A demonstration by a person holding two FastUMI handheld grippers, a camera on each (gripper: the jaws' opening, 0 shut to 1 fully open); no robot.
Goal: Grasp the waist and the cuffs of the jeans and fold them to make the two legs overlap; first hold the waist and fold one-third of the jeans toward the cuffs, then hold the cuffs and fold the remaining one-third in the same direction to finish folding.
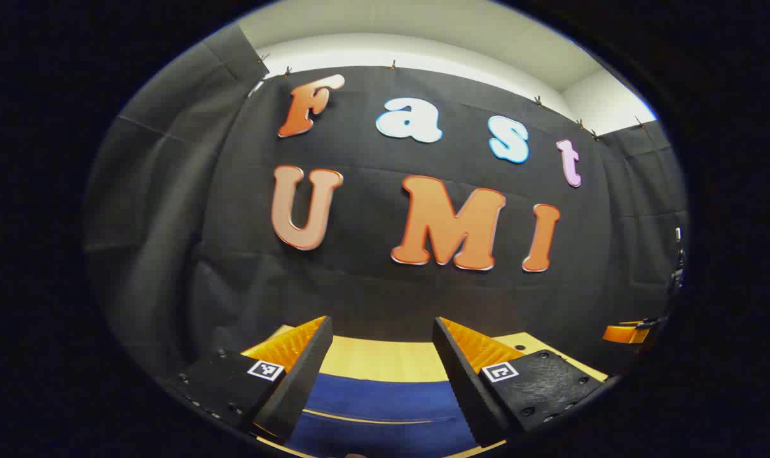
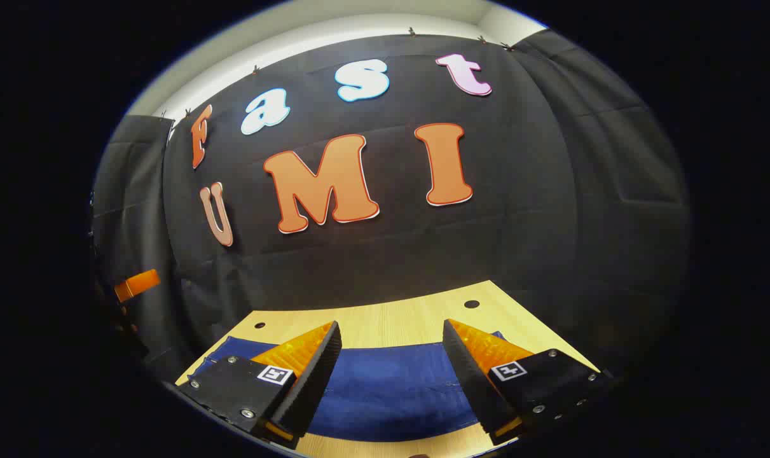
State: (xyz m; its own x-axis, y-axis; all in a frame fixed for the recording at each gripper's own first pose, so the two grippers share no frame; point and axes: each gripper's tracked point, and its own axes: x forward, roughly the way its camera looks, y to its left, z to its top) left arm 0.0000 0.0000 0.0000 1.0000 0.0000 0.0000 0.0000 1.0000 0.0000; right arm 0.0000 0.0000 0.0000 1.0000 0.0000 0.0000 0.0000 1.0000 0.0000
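Jeans [image 2: 391, 388] are lying flat on the table [image 2: 397, 312], a dark blue band at 6 o'clock in both gripper views, between each gripper's fingers. The left gripper [image 1: 381, 381] is hovering above the cloth [image 1: 385, 397], jaws spread, pinching nothing; the right gripper [image 2: 391, 381] is doing likewise. No fold looks begun, so the first grasp seems to be pending. To do it well, each gripper would likely be dipping its tips to the cloth's edge, catching every layer before closing, then lifting together so the legs stay aligned. Bare table is showing beyond the far hem towards 12 o'clock, before the booth wall [image 2: 391, 254], leaving open room for carrying the fold
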